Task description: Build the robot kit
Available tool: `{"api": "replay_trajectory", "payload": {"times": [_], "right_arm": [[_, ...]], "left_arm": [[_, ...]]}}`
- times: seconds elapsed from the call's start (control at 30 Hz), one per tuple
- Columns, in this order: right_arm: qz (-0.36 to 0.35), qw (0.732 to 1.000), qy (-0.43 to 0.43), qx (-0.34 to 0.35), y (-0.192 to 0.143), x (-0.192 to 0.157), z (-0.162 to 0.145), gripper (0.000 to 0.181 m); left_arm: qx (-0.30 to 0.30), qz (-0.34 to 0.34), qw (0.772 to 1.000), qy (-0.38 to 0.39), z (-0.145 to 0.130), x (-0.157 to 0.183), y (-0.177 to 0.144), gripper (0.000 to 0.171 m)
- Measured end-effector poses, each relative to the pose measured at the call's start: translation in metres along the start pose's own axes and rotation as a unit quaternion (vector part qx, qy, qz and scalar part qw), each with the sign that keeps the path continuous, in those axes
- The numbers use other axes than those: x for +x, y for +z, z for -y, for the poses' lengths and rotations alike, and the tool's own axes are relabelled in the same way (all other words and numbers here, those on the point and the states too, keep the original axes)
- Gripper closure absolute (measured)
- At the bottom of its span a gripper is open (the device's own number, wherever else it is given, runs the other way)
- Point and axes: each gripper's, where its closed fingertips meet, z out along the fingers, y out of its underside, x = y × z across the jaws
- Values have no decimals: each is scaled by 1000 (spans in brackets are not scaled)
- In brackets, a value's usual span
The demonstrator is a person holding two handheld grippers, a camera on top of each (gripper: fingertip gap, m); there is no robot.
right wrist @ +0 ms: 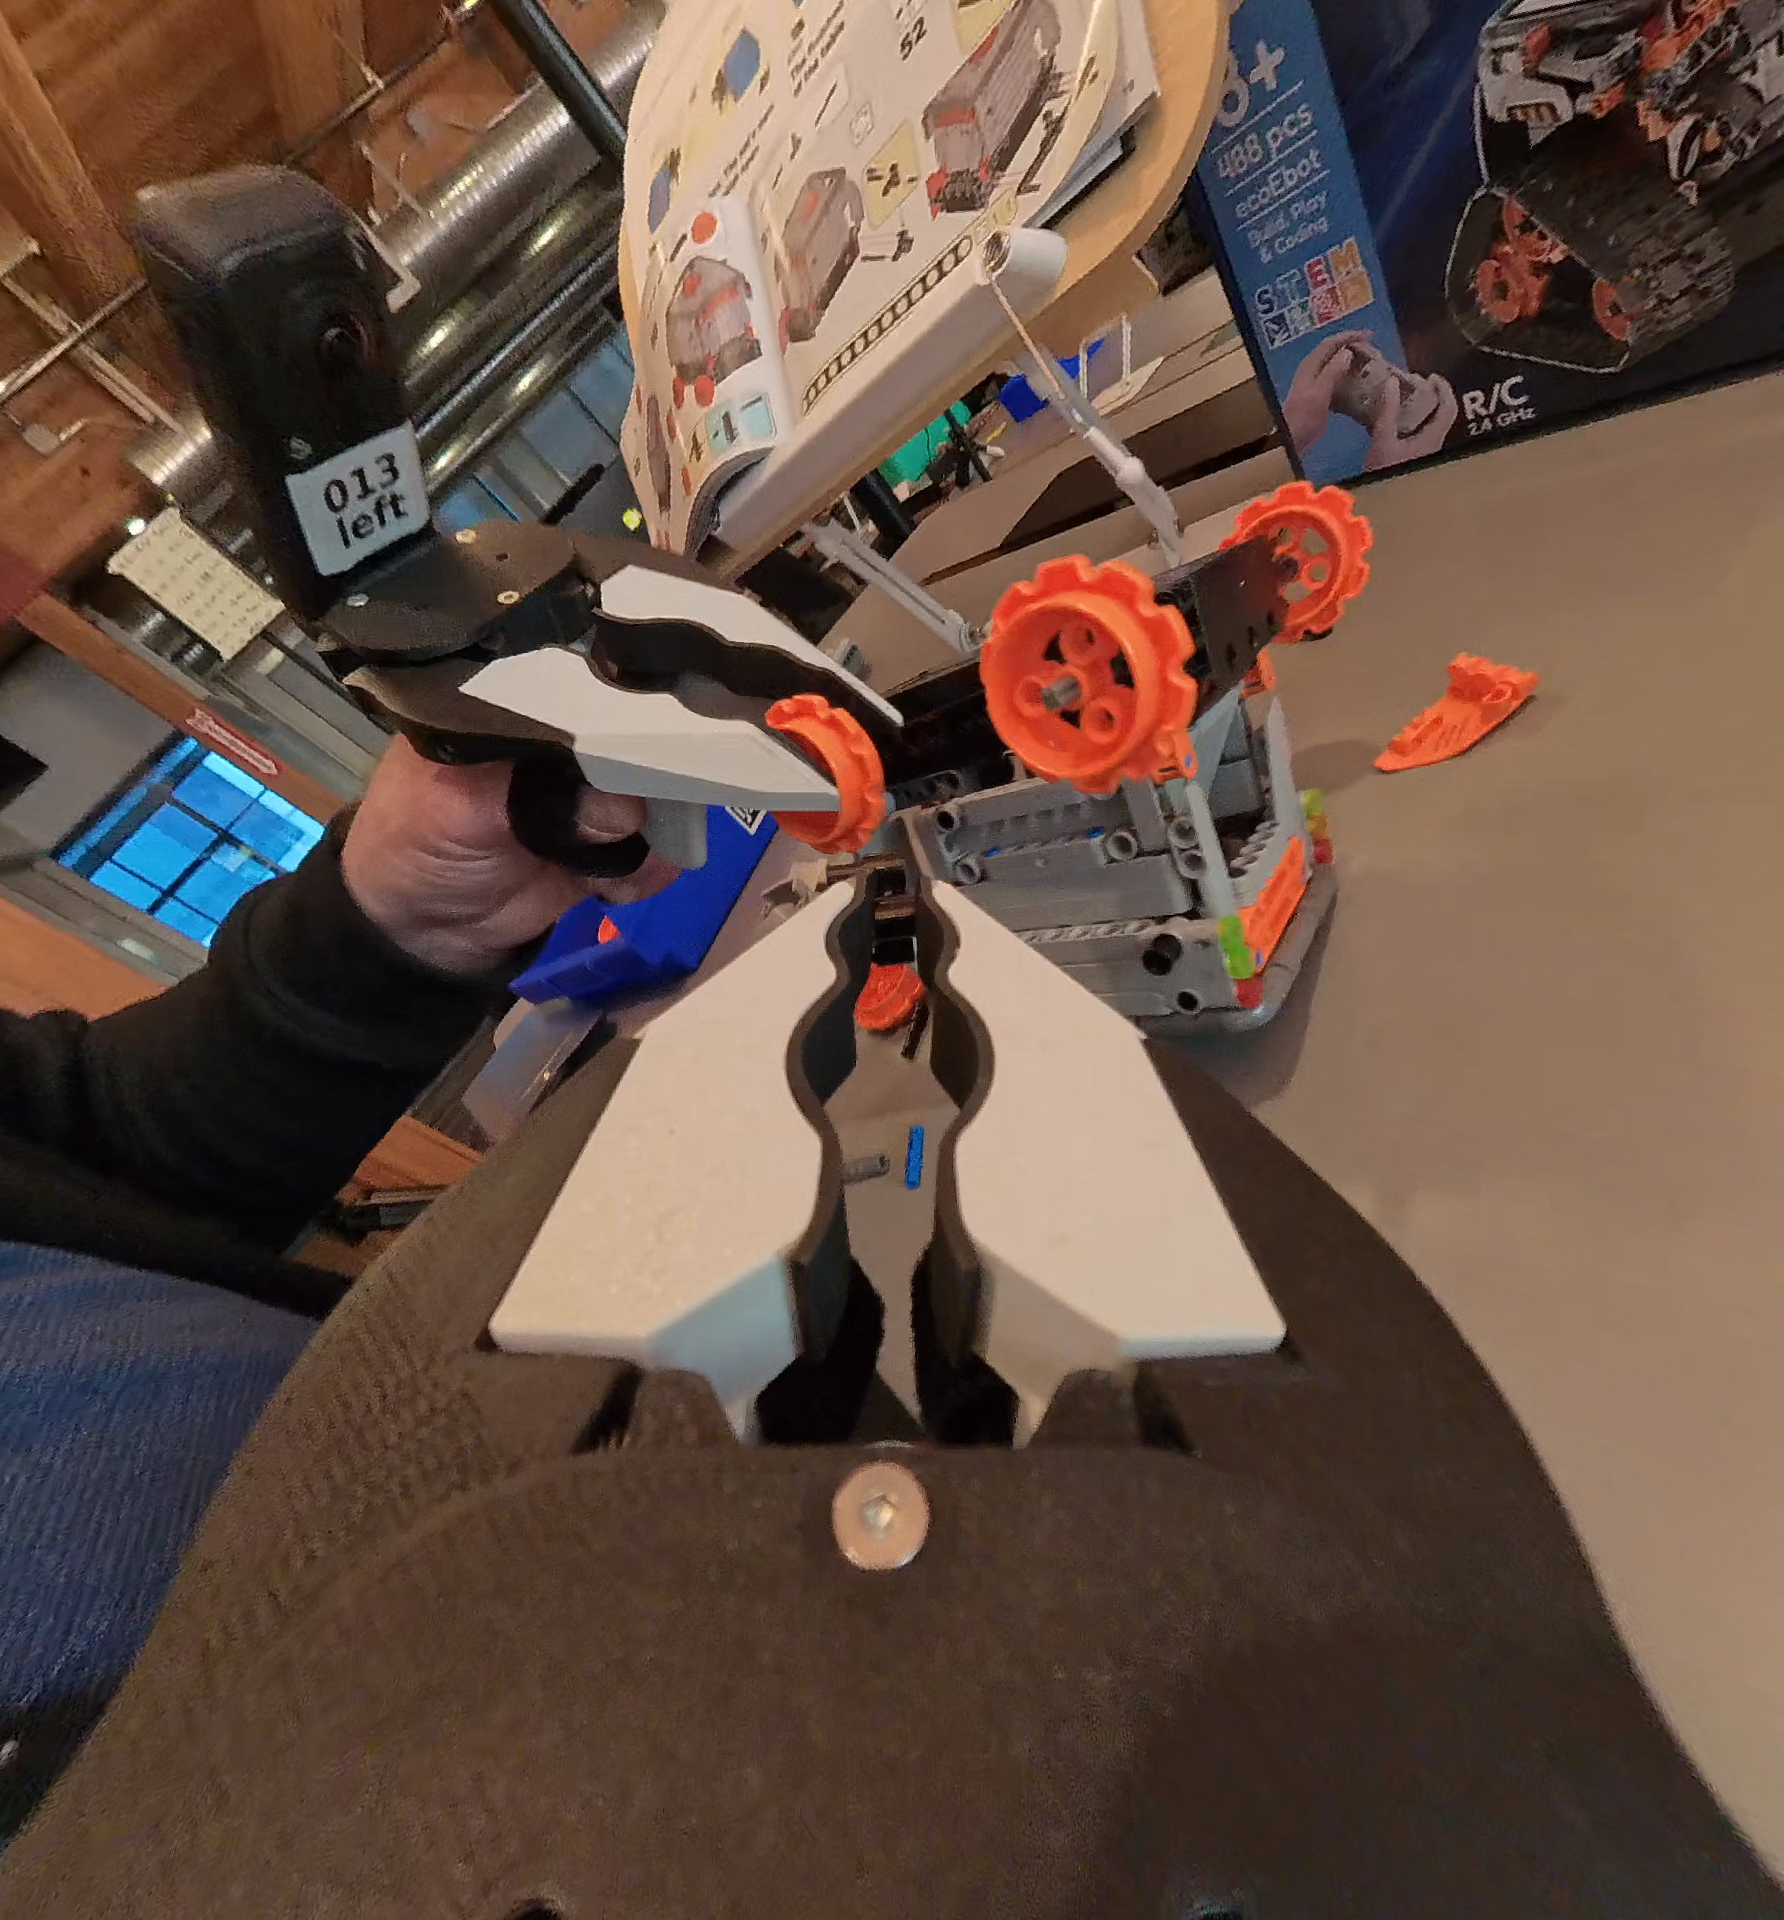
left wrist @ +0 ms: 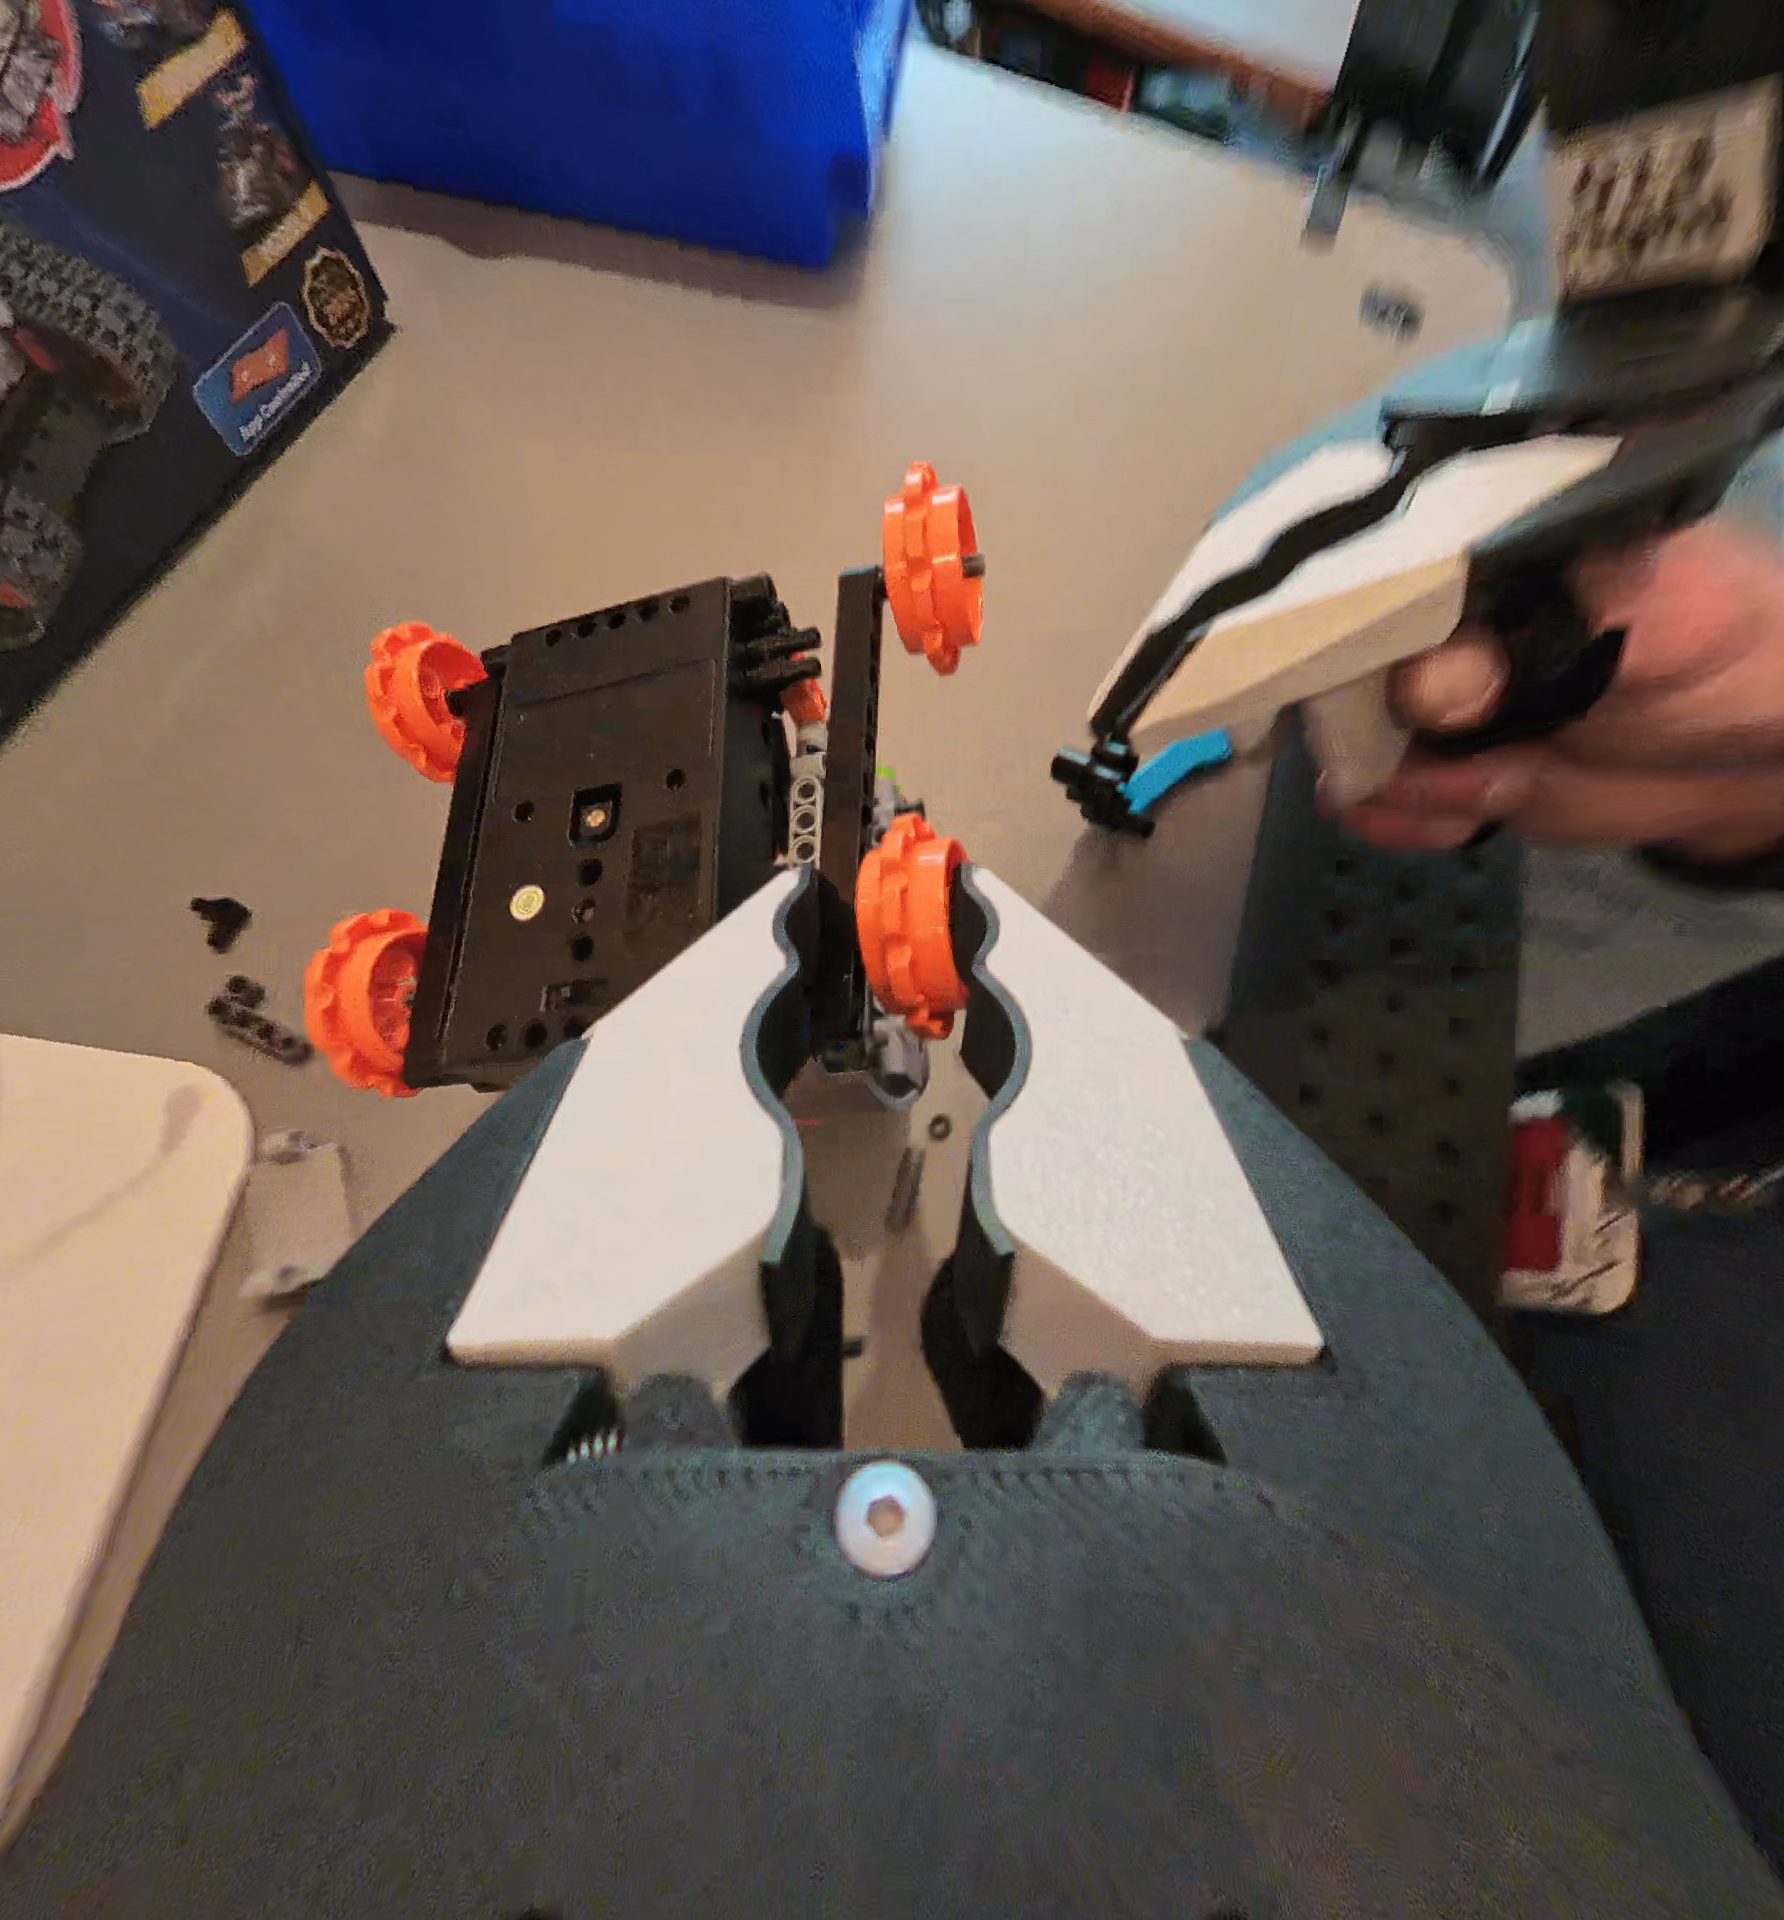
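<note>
Slip risk: left gripper [left wrist: 888, 914] fingers pinch only the black side beam beside an orange wheel [left wrist: 909, 925], holding the chassis [left wrist: 597, 821] above the surface [left wrist: 1023, 416]; right gripper [right wrist: 886, 914] fingers clamp a small black-and-blue connector [left wrist: 1127, 774] that could pop loose.

Both tools are built alike. The left gripper [left wrist: 888, 914] has a broad, dark, rough-textured printed body that flares wide toward the camera, with a single silver hex-socket screw [left wrist: 885, 1518] set in its middle. Two pale grey wedge-shaped fingers [left wrist: 659, 1122] taper forward, each lined inside with a wavy black pad. The right gripper [right wrist: 890, 914] is the same: dark body, one silver screw [right wrist: 880, 1515], light grey fingers [right wrist: 690, 1132] with scalloped black inner edges. Seen from the side, the left one carries an upright black camera [right wrist: 275, 353] bearing a white label, small screws on its mounting plate, and a black looped trigger under the grip. The person wears a black sleeve [right wrist: 192, 1049].
</note>
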Motion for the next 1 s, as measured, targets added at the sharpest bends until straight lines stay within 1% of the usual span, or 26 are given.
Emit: {"api": "replay_trajectory", "payload": {"times": [0.13,0.23,0.37,0.47,0.53,0.63,0.67,0.73,0.77,0.83,0.97,1.0], "right_arm": [[-3,999,25,33,9,9,11,177],[7,997,54,47,19,15,17,177],[1,996,71,62,29,21,24,177],[-1,996,71,54,37,23,24,177],[2,997,66,42,42,22,24,177],[7,998,51,19,52,17,22,177],[8,999,43,13,55,15,22,177],[9,1000,28,-1,60,11,21,177],[9,1000,21,-7,62,10,21,177],[11,1000,14,-21,67,7,19,177],[16,999,16,-28,72,5,18,177],[20,999,22,-27,72,4,18,177]], "left_arm": [[71,-30,991,-107,13,-6,-6,147],[110,-46,978,-173,17,-8,-9,147],[155,-49,955,-248,16,-12,-13,148],[198,-50,927,-315,8,-18,-21,147],[228,-49,904,-357,-3,-24,-28,147],[269,-52,860,-431,-25,-34,-36,148],[294,-59,841,-451,-28,-35,-40,147],[315,-61,825,-466,-34,-33,-43,147],[320,-60,821,-469,-35,-31,-43,147],[319,-61,824,-465,-34,-26,-41,147],[300,-63,845,-438,-32,-24,-39,145],[296,-65,849,-432,-31,-24,-39,143]]}}
